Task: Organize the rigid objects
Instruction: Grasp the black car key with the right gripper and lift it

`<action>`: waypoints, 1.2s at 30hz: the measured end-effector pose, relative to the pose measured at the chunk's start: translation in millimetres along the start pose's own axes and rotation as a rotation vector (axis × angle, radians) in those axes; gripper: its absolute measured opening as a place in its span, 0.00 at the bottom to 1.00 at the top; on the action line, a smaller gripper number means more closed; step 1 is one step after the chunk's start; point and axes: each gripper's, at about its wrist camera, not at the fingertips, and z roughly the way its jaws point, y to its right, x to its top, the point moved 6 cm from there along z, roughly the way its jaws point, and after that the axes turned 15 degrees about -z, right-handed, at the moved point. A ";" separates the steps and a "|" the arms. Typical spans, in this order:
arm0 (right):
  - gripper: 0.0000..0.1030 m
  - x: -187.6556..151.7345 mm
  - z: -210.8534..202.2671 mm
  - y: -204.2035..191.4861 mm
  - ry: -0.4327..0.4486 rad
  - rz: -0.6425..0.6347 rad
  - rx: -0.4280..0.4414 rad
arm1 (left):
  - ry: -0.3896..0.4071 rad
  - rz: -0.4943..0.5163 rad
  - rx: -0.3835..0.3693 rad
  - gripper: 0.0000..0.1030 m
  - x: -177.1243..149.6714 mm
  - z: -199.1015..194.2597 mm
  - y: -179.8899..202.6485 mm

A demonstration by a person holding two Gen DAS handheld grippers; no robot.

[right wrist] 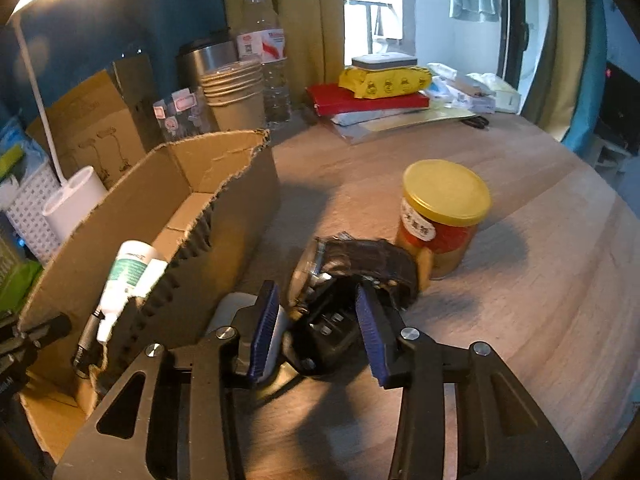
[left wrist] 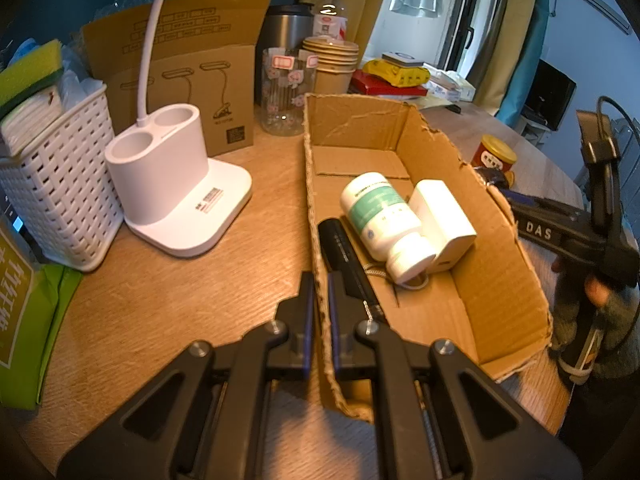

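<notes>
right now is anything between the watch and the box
Only the box's own torn side wall. The watch lies on the table just outside it, between the right gripper's fingers, so it must be lifted over. The left gripper clamps the opposite wall.

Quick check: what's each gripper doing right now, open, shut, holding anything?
Left gripper: shut on the cardboard box wall.
Right gripper: open, jaws around the black wristwatch, not visibly pressing it.

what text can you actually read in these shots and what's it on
"DAS" on the right gripper's black body, left wrist view.
Too blurred to read: pill bottle label, jar label, water bottle label, lamp base sticker, green packet characters, lamp carton print.
</notes>
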 end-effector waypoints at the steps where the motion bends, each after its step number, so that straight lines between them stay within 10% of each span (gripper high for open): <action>1: 0.41 -2.3 -1.0 -0.9 -0.004 -0.009 -0.019 | -0.001 -0.002 -0.001 0.07 0.1 0.0 -0.4; 36: 0.53 -18.3 8.4 1.5 -0.106 -0.061 -0.078 | 0.001 0.000 0.001 0.07 -0.1 -0.1 0.1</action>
